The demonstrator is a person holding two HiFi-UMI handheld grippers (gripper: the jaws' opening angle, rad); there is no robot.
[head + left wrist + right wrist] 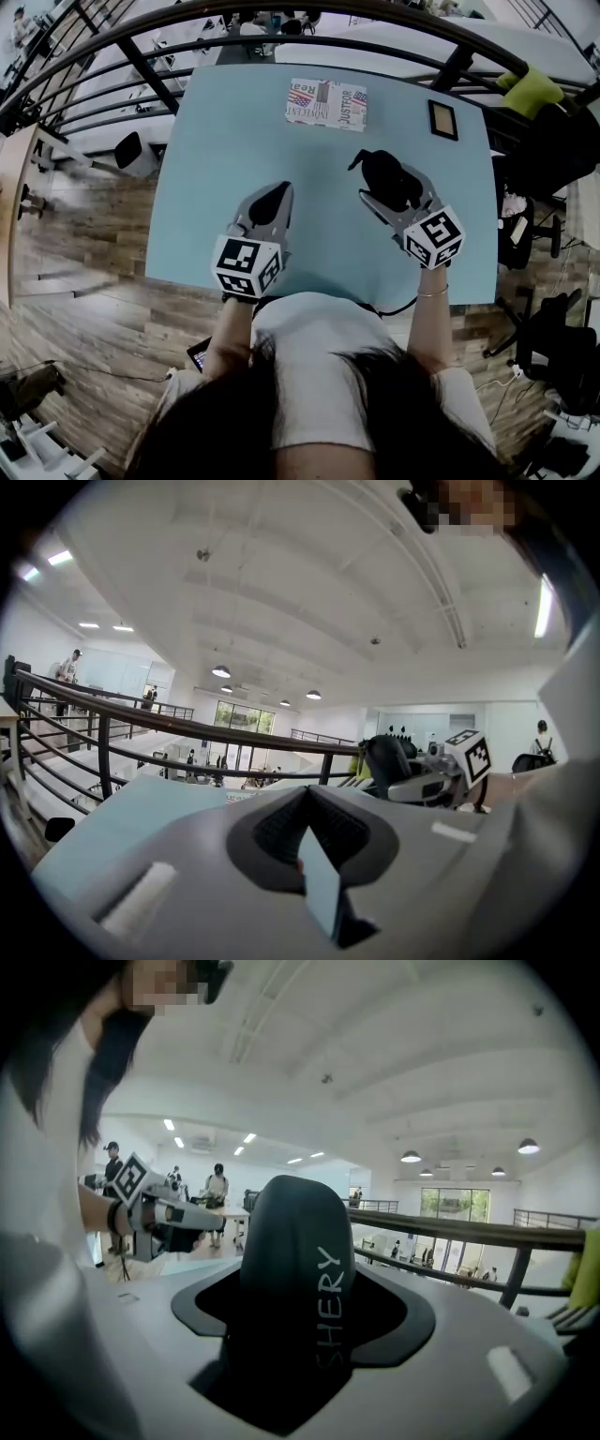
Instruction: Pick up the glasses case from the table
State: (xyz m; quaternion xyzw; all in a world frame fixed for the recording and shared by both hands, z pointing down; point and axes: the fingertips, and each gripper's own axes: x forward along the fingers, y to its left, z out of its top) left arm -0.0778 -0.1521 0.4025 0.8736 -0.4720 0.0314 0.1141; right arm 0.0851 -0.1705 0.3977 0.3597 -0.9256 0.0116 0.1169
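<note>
The black glasses case [384, 173] is held off the light blue table [225, 141], with my right gripper [392, 187] shut on it. In the right gripper view the case [295, 1269] stands upright between the jaws and fills the gap, pale lettering running along its side. My left gripper [274, 199] hovers over the table's near left part, shut with nothing in it. In the left gripper view its jaws [305, 803] meet in a narrow wedge. The right gripper with the case [386, 759] shows off to the right in that view.
A printed booklet with a flag pattern [325, 103] lies at the table's far edge, and a small dark-framed item [442, 119] at the far right corner. A black railing [281, 42] curves behind the table. Chairs and bags [534, 187] stand to the right.
</note>
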